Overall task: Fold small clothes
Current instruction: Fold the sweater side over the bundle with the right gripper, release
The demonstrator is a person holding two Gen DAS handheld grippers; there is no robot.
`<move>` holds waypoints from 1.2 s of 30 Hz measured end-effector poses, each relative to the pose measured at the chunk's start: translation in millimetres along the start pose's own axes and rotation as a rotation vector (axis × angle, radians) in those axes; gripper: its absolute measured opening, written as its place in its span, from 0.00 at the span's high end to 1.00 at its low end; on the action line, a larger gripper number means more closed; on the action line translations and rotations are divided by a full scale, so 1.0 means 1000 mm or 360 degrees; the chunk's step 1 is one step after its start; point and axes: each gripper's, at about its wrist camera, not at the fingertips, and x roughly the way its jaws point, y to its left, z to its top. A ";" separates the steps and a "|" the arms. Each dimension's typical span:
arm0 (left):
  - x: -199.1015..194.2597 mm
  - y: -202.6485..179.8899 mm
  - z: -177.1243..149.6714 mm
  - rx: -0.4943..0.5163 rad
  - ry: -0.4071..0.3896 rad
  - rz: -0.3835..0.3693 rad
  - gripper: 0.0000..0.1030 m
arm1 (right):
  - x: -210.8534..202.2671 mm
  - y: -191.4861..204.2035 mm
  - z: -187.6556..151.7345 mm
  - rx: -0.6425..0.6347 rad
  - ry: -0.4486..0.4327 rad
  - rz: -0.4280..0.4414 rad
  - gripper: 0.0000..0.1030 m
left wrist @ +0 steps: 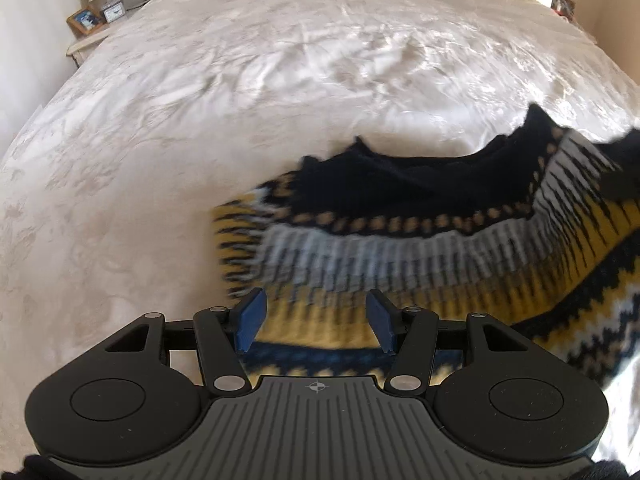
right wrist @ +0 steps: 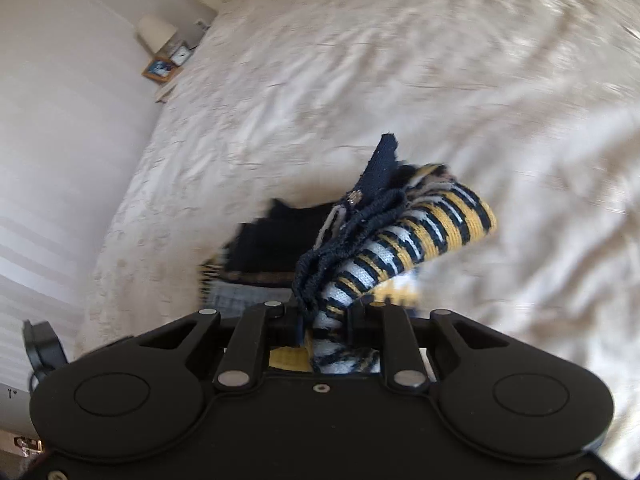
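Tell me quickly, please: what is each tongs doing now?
Left tongs: open, holding nothing, above the patterned sweater.
Right tongs: closed on a bunched part of the sweater.

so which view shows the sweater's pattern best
The left wrist view: the sweater spreads across the bed, its yellow, white and navy bands visible though blurred. The right wrist view shows only a bunched edge pinched in the right tool.

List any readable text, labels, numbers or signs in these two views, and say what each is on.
No readable text anywhere.
Clock on the nightstand: face too small to read.
Framed picture: an image, no legible words.
Crosshair symbol on the left gripper body: a mark, no letters.
Dark marks at the right-wrist view's left edge: too small to tell.
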 end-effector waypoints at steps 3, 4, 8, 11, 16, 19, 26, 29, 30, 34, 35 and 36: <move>-0.005 0.028 -0.009 -0.0026 0.0007 -0.0012 0.48 | 0.022 0.037 -0.004 -0.0051 0.0019 -0.0006 0.72; -0.006 0.036 -0.011 -0.0029 0.0008 -0.0011 0.48 | 0.032 0.049 -0.005 -0.0071 0.0029 -0.0011 0.72; -0.005 0.069 -0.021 -0.0033 0.0031 -0.0016 0.48 | 0.072 0.086 -0.014 -0.0124 0.0079 -0.0047 0.73; -0.005 0.089 -0.029 -0.0042 0.0041 -0.0013 0.48 | 0.095 0.103 -0.025 -0.0137 0.0099 -0.0080 0.74; -0.004 0.116 -0.037 -0.0105 0.0050 -0.0036 0.48 | 0.115 0.118 -0.036 -0.0082 0.0122 -0.0112 0.74; -0.002 0.126 -0.041 -0.0144 0.0062 -0.0047 0.48 | 0.122 0.130 -0.040 -0.0110 0.0141 -0.0132 0.75; 0.002 0.136 -0.047 -0.0212 0.0088 -0.0084 0.48 | 0.143 0.146 -0.046 -0.0148 0.0182 -0.0235 0.74; 0.003 0.137 -0.048 -0.0218 0.0093 -0.0092 0.48 | 0.154 0.158 -0.048 -0.0204 0.0198 -0.0278 0.74; 0.003 0.136 -0.047 -0.0217 0.0091 -0.0092 0.48 | 0.158 0.162 -0.049 -0.0231 0.0206 -0.0293 0.74; 0.001 0.136 -0.046 -0.0222 0.0081 -0.0096 0.48 | 0.170 0.176 -0.055 -0.0319 0.0221 -0.0336 0.74; 0.001 0.137 -0.045 -0.0223 0.0080 -0.0097 0.48 | 0.171 0.179 -0.057 -0.0340 0.0220 -0.0342 0.74; 0.001 0.137 -0.045 -0.0225 0.0079 -0.0099 0.48 | 0.172 0.182 -0.059 -0.0360 0.0220 -0.0345 0.75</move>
